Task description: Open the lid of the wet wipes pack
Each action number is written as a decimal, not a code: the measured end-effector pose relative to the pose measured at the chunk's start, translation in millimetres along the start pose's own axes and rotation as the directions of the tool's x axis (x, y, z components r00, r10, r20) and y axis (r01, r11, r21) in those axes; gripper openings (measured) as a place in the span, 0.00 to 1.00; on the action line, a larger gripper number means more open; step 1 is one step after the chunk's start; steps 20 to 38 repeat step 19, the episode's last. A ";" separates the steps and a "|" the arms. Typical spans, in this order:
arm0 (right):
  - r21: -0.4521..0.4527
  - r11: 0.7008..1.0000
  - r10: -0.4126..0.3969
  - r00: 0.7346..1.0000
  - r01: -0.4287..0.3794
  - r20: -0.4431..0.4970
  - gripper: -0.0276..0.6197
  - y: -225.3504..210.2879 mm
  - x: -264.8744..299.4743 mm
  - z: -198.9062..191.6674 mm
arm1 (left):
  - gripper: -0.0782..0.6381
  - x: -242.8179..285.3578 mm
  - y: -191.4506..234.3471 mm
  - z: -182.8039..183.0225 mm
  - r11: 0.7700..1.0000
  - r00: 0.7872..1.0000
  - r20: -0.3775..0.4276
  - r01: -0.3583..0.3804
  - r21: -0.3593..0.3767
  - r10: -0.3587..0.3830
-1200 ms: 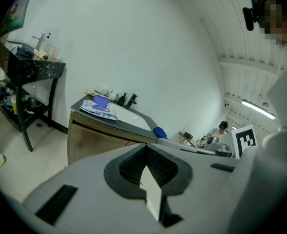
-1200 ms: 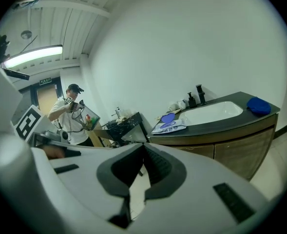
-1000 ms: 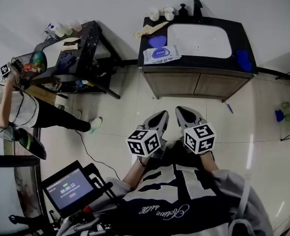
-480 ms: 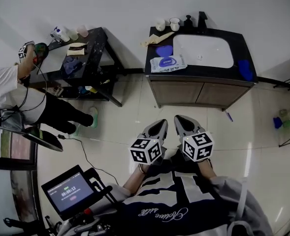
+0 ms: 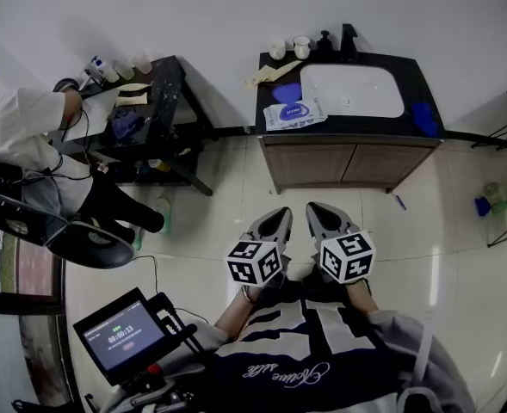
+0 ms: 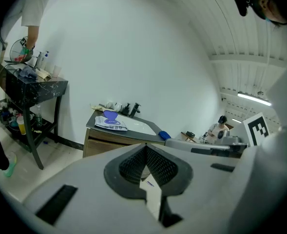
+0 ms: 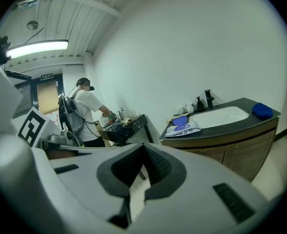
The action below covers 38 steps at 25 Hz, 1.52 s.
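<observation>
In the head view, the soft white wet wipes pack with a blue oval label (image 5: 294, 114) lay on the front left of the black vanity counter (image 5: 417, 80), just left of the white sink basin (image 5: 354, 90). Its long axis ran across the person's view, along the counter's front edge. A purple-blue shape sat just behind it, though I could not tell whether this was its lid. The grey left gripper (image 5: 281, 217) and grey right gripper (image 5: 318, 212) hung low over the tiled floor, side by side, well apart from the pack, which lay straight ahead and slightly towards the left one.

In the left gripper view, the left gripper's (image 6: 145, 148) ribbed pads met at the tips with nothing between them. The pack (image 6: 111, 124) was far ahead, up and left of the jaws.

In the right gripper view, the right gripper (image 7: 143, 148) was likewise closed and empty, and the pack (image 7: 183, 129) lay far off to its upper right.
</observation>
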State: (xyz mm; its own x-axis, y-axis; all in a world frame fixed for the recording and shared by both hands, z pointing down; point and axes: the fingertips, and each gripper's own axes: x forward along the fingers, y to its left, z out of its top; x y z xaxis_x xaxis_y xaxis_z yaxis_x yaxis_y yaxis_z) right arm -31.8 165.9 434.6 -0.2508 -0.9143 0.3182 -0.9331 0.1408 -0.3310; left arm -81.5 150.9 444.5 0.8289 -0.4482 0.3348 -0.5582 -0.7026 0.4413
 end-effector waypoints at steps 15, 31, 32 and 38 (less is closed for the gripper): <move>-0.005 1.000 -0.005 1.000 0.005 -0.001 0.04 11.3 8.3 -18.4 | 0.11 -9.8 22.2 -13.1 1.000 1.000 0.006 -0.004 -0.014 0.004; -0.007 1.000 -0.009 1.000 0.009 -0.004 0.04 10.5 8.3 -19.0 | 0.11 -10.7 24.0 -14.6 1.000 1.000 0.005 -0.006 -0.023 0.006; -0.007 1.000 -0.009 1.000 0.009 -0.004 0.04 10.5 8.3 -19.0 | 0.11 -10.7 24.0 -14.6 1.000 1.000 0.005 -0.006 -0.023 0.006; -0.007 1.000 -0.009 1.000 0.009 -0.004 0.04 10.5 8.3 -19.0 | 0.11 -10.7 24.0 -14.6 1.000 1.000 0.005 -0.006 -0.023 0.006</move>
